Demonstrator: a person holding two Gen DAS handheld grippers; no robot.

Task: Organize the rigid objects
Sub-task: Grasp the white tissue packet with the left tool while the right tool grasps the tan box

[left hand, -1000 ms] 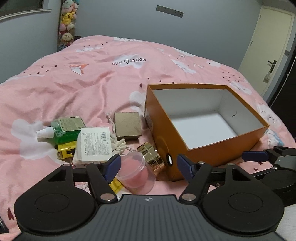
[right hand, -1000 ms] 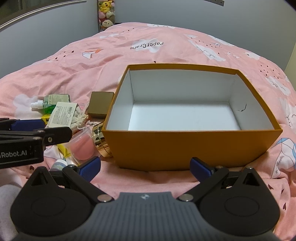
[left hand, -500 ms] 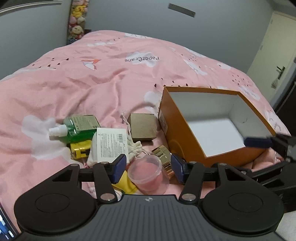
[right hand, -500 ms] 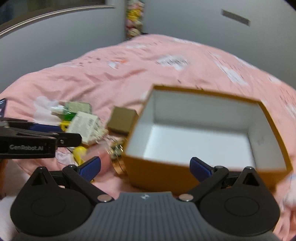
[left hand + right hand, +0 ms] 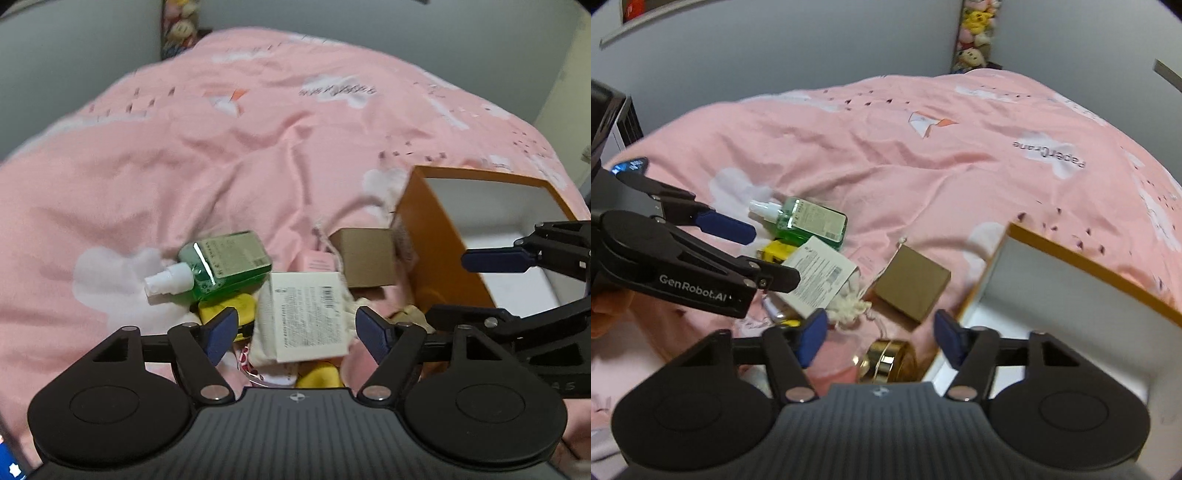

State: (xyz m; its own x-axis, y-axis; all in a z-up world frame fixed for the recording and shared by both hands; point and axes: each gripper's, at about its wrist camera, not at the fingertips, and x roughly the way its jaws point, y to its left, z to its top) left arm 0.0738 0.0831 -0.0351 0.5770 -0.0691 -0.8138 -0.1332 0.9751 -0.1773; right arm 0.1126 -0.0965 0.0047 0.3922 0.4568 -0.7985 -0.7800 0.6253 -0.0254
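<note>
Small objects lie in a pile on the pink bedspread, left of an open orange box [image 5: 428, 236] [image 5: 1093, 273] with a white inside. My left gripper [image 5: 297, 336] hovers over a white drawstring pouch with a printed label [image 5: 306, 321] [image 5: 820, 275]. Its jaws are opening and the pads stand clear of the pouch. My right gripper [image 5: 880, 342] hangs over a gold-lidded jar [image 5: 890, 360] beside the box. Its jaws are closing, and neither pad touches the jar. A green spray bottle [image 5: 225, 266] [image 5: 809, 221], a brown box [image 5: 364, 258] [image 5: 912, 284] and a yellow item [image 5: 225, 310] lie close by.
A small pink box [image 5: 317, 262] sits behind the pouch. The pink bedspread [image 5: 221, 166] stretches far to the back and left. Grey walls surround the bed, with plush toys [image 5: 975, 33] stacked in the far corner. A dark case [image 5: 605, 110] stands at the left edge.
Both grippers have swung left from the orange box toward the pile. The left jaws narrowed, then widened again over the pouch. The right jaws have come closer together.
</note>
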